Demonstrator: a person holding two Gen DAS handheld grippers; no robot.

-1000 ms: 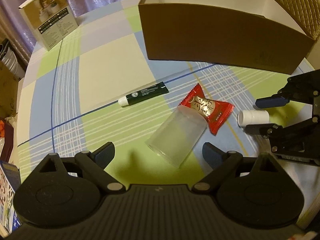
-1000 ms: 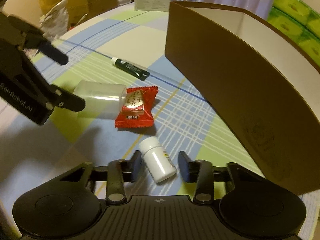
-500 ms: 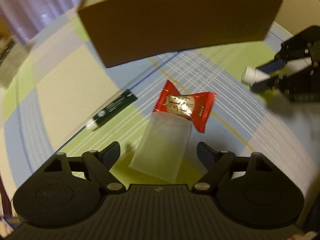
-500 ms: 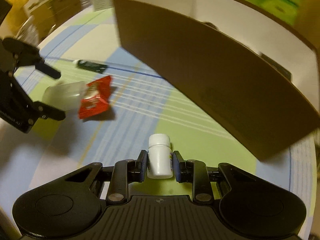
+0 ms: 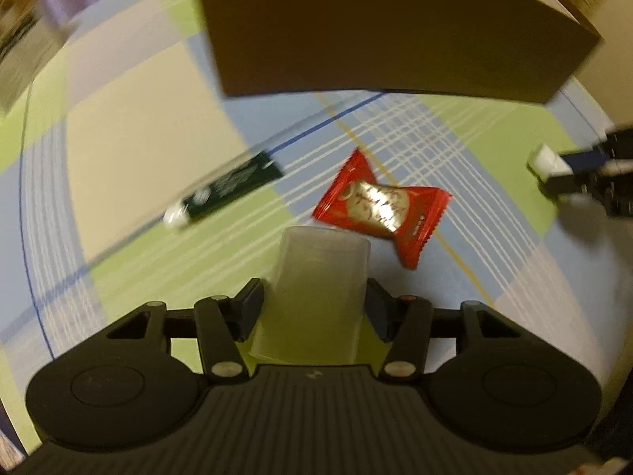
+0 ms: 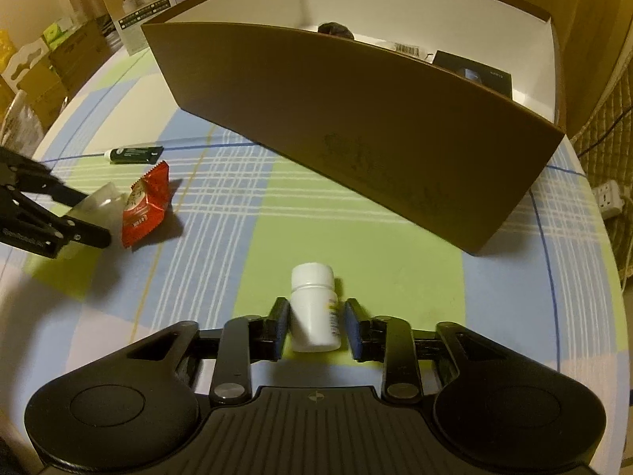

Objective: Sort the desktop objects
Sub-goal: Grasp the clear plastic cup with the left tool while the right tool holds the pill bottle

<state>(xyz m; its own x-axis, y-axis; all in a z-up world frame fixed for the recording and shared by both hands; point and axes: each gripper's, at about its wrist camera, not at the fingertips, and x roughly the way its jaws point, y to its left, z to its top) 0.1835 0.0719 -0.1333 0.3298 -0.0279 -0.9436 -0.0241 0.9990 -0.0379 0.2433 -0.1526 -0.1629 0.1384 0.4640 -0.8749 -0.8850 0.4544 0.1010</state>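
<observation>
Cardboard box (image 6: pixel 356 118): fills the upper half of the right wrist view, open top, some items already inside; its near wall stands between both grippers and the inside.
Checked tablecloth (image 6: pixel 257 217): bears everything.
Clear plastic cup (image 5: pixel 316 289): lying down, long axis along the fingers, pinched by the left gripper (image 5: pixel 314 308).
Red snack packet (image 5: pixel 381 206): just beyond the cup, touching or nearly so.
Dark tube (image 5: pixel 229 186): left of centre, apart.
White bottle (image 6: pixel 314 308): cap forward, held narrow by the right gripper (image 6: pixel 316 326), the nearer to the box.
</observation>
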